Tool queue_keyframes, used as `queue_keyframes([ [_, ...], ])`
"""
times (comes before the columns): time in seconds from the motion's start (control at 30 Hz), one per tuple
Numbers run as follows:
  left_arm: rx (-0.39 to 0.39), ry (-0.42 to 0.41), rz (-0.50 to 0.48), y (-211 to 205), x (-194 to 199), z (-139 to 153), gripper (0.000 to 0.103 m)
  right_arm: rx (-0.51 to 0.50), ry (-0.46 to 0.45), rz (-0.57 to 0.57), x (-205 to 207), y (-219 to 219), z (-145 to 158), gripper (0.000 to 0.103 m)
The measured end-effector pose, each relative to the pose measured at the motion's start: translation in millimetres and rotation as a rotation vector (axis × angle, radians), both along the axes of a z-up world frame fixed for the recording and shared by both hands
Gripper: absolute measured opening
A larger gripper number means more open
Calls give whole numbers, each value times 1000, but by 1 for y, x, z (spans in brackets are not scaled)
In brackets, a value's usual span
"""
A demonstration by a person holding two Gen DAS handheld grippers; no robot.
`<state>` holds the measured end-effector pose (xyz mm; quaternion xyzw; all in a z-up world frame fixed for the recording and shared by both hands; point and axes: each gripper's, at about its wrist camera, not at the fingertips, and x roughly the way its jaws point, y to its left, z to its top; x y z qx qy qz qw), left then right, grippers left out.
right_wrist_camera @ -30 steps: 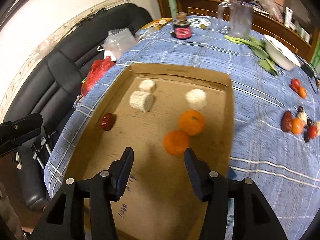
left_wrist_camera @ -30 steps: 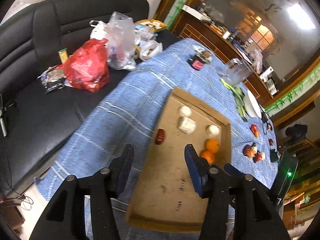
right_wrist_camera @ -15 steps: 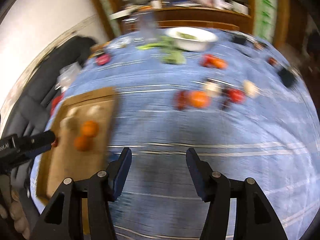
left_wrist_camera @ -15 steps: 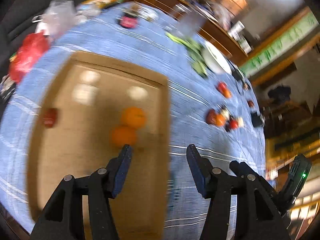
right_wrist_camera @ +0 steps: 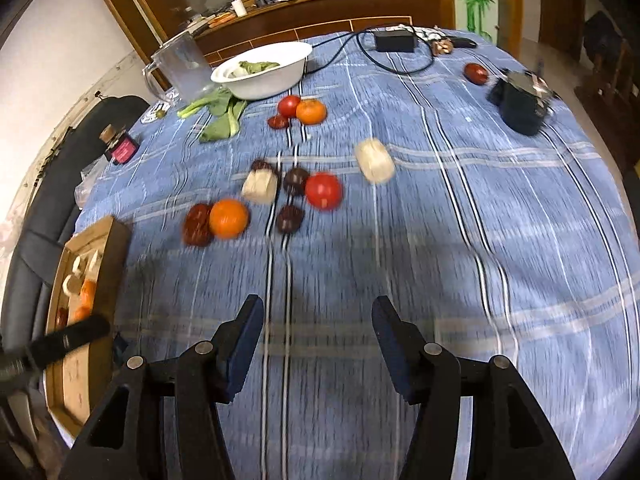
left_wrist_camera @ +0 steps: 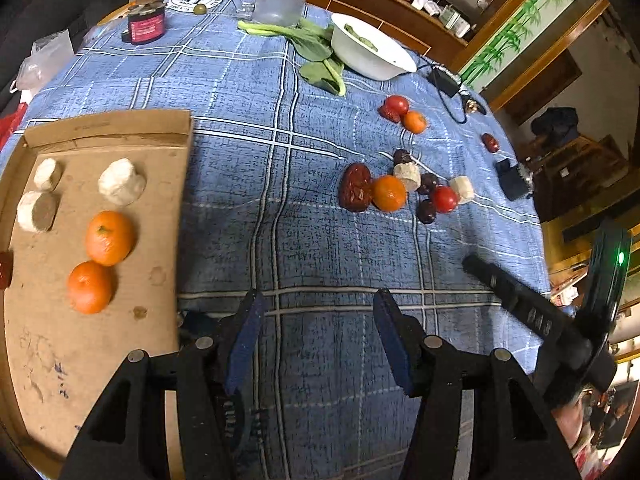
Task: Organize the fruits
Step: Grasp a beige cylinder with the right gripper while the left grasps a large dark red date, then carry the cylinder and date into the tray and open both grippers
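A shallow cardboard tray (left_wrist_camera: 160, 208) lies at the table's left and holds two oranges (left_wrist_camera: 109, 237), white pieces (left_wrist_camera: 121, 181) and a red date (left_wrist_camera: 4, 265). It also shows in the right wrist view (right_wrist_camera: 108, 264). Loose fruit lies mid-table: an orange (right_wrist_camera: 228, 218), a tomato (right_wrist_camera: 324, 191), dark red dates (right_wrist_camera: 197, 224), dark round fruits (right_wrist_camera: 290, 219) and white pieces (right_wrist_camera: 374, 160). A second small group (right_wrist_camera: 302, 111) lies farther back. My left gripper (left_wrist_camera: 318, 340) is open and empty by the tray's right edge. My right gripper (right_wrist_camera: 316, 344) is open and empty over bare cloth.
A white bowl (right_wrist_camera: 260, 68), leafy greens (right_wrist_camera: 220, 116), a clear jug (right_wrist_camera: 182, 66) and a red-labelled jar (right_wrist_camera: 120, 146) stand at the back. A black charger and cable (right_wrist_camera: 394, 42) and a dark box (right_wrist_camera: 520, 100) lie right. A black sofa (right_wrist_camera: 36, 232) is left.
Both grippers have swung right, away from the tray, and now face the loose fruit mid-table. Both stayed open and empty.
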<state>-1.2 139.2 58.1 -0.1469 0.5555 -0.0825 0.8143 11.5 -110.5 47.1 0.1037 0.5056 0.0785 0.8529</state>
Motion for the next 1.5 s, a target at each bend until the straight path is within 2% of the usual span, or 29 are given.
queue_keyframes([
  [0.23,12,-59,-15,-16,31,0,55,-27,-53,1,45,-21,-1,58],
  [0.37,10,-66,-43,-29,51,-7,48,-30,-57,-14,63,-37,-2,58],
  [0.6,60,-39,-78,-48,78,-32,40,-74,-60,24,85,-35,-10,58],
  [0.67,67,-32,-89,-51,83,-38,31,-85,-53,32,90,-34,-16,58],
  [0.8,82,-43,-119,-59,90,-40,26,-90,-48,56,95,-30,-21,58],
  [0.9,103,-48,-125,-64,95,-41,26,-98,-36,77,100,-26,-26,46],
  [1.0,115,-56,-125,-66,96,-41,26,-112,-47,88,101,-23,-27,42],
  [1.13,123,-58,-138,-67,96,-40,26,-97,-42,82,101,-28,-26,30],
  [1.5,81,-113,-130,-53,71,-10,25,-58,-51,38,74,-33,-2,29],
])
